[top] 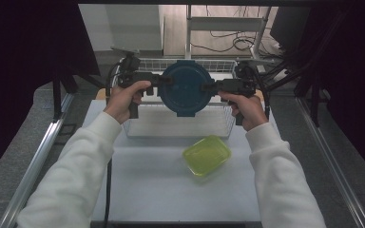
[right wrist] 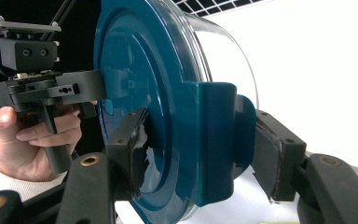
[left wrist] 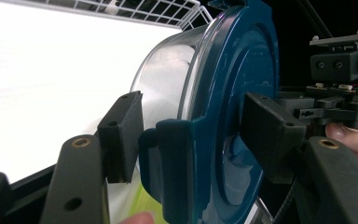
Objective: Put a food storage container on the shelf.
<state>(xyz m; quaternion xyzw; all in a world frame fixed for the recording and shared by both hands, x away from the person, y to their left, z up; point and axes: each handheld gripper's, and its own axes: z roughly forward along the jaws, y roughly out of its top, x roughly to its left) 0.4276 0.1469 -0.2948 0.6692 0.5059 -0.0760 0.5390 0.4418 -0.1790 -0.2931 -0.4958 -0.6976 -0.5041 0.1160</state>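
Both grippers, left [top: 167,80] and right [top: 208,87], clamp their fingers on the round lidded container [top: 186,90], lifted above the wire basket [top: 178,127]; setting it down remains.

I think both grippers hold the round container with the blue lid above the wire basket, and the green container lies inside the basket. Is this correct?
Not quite. The green container lies on the white table in front of the wire basket, not inside it; the high view shows this. The rest holds: the left gripper and right gripper clamp the round container by its lid's side tabs.
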